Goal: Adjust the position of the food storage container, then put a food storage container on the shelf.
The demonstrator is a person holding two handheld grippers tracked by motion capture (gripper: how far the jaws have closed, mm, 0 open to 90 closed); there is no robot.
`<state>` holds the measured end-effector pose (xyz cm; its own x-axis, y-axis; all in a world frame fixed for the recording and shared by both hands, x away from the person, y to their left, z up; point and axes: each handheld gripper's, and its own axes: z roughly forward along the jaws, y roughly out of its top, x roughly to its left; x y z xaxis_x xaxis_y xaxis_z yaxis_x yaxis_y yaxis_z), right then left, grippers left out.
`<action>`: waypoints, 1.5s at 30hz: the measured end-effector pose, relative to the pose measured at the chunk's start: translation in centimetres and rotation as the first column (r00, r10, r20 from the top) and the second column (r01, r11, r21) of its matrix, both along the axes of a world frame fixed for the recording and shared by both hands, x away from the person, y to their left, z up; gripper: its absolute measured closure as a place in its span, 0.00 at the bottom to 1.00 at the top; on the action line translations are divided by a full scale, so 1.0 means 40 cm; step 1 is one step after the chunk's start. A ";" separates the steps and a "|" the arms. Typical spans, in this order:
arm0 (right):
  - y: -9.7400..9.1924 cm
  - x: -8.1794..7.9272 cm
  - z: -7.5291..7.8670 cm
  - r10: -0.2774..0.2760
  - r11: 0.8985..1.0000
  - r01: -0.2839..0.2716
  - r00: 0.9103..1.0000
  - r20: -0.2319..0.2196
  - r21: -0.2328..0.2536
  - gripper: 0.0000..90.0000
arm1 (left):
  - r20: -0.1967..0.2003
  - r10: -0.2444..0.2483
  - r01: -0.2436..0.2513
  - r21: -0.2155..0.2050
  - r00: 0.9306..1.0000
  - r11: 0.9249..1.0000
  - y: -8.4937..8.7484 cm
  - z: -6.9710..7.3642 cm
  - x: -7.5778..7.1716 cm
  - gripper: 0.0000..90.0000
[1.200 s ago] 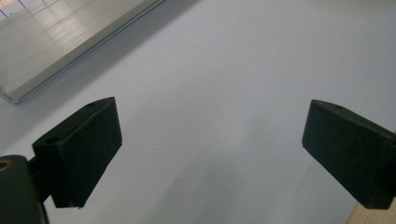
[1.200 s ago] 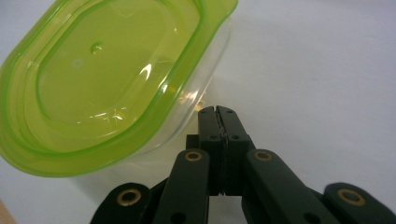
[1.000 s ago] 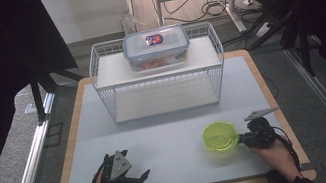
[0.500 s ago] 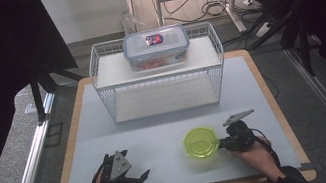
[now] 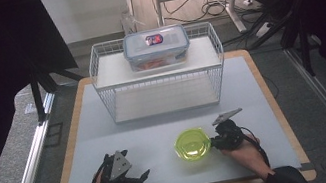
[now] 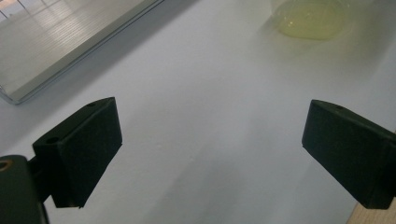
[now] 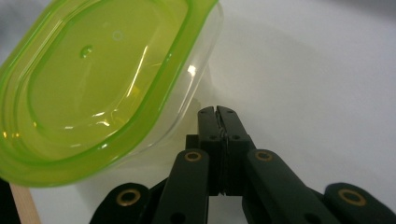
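Upper centre of the high view: a white wire rack (image 5: 161, 92) stands on the pale mat (image 5: 158, 133), and a clear lidded food box (image 5: 156, 47) with reddish contents sits on its top shelf. Nothing lies between the rack and the low centre of the frame where the work is; the mat there is bare.

The round green-lidded container (image 5: 193, 144) rests on the mat at lower centre-right. The right gripper (image 5: 216, 142) sits just right of it — jaws pressed together with nothing between them, tips up against the container's clear side wall. In the right gripper view the container (image 7: 102, 79) takes up the upper left and the closed tips of the right gripper (image 7: 217, 112) meet its lower wall; whether they press it or merely touch cannot be told.

The left gripper (image 5: 141, 179), lower left, lies well apart from the container, jaws spread wide over bare mat (image 6: 210, 140). In its own view the container (image 6: 310, 18) is a blurred yellow-green patch cut off by the top edge.

The food box's contents are too small to make out.
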<state>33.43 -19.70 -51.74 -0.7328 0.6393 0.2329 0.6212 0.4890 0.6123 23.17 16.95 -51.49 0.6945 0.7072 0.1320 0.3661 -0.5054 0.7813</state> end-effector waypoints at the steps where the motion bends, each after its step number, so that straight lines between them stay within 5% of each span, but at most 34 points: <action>1: 0.005 0.003 -0.001 0.002 1.000 -0.002 1.000 -0.002 0.001 1.00 | 0.000 0.002 -0.002 -0.006 1.000 1.000 -0.001 -0.001 0.000 0.05; 9: 0.039 0.018 -0.007 0.032 0.999 -0.032 0.999 -0.002 -0.004 0.99 | 0.000 0.001 -0.001 -0.002 1.000 1.000 0.001 0.000 0.000 0.05; 19: -0.011 0.018 0.026 -0.019 0.998 0.026 0.992 0.126 -0.055 0.88 | -0.006 0.000 0.000 -0.010 1.000 1.000 0.002 -0.001 0.000 0.05; 30: -0.063 -0.011 0.070 -0.032 0.999 0.040 0.972 0.234 -0.028 0.62 | -0.011 0.003 -0.003 -0.010 1.000 1.000 0.004 -0.002 0.000 0.05; 39: -0.074 -0.019 0.078 -0.034 0.999 0.042 0.966 0.255 -0.027 0.43 | -0.013 0.006 -0.007 -0.008 1.000 1.000 0.005 -0.002 -0.001 0.05; 45: -0.084 -0.021 0.092 -0.074 0.997 0.072 0.969 0.237 0.015 0.43 | -0.013 0.005 -0.005 -0.005 1.000 1.000 0.005 -0.002 0.000 0.05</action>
